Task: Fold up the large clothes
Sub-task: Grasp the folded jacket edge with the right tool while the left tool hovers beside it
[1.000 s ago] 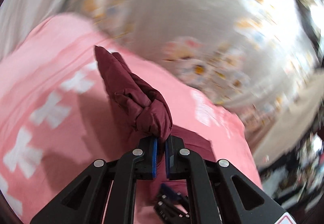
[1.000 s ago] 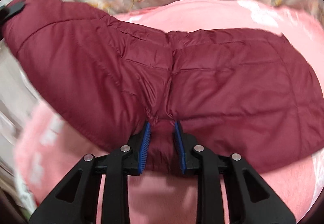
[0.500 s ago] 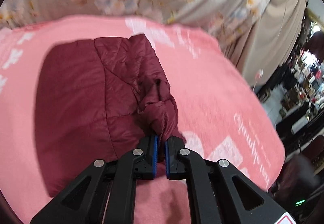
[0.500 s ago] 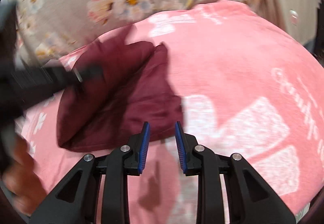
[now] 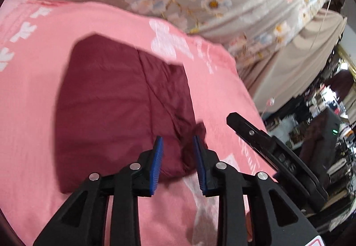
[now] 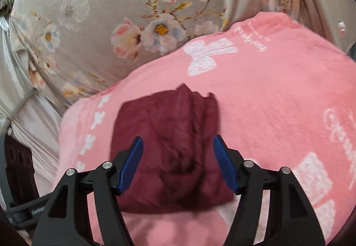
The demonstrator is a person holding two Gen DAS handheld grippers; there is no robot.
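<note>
A dark red quilted jacket (image 5: 111, 101) lies folded into a compact block on a pink blanket (image 5: 33, 134). My left gripper (image 5: 178, 152) hovers at the jacket's near right corner. Its jaws are opening, with a bunched bit of that corner lying loose between the blue pads. In the right wrist view the same jacket (image 6: 169, 126) lies flat below my right gripper (image 6: 178, 152), whose jaws are opening wide and hold nothing. One black finger of the right gripper (image 5: 267, 141) shows at the right of the left wrist view.
The pink blanket (image 6: 267, 101) has white bows and lettering and covers a bed. Behind it lies a grey floral sheet (image 6: 111, 12). A beige curtain (image 5: 289, 68) and a cluttered room (image 5: 322, 123) are off to the right, past the bed's edge.
Both grippers carried the jacket over and laid it folded on the blanket. The right gripper let go first and rose. The left gripper's jaws have just parted from the corner.
</note>
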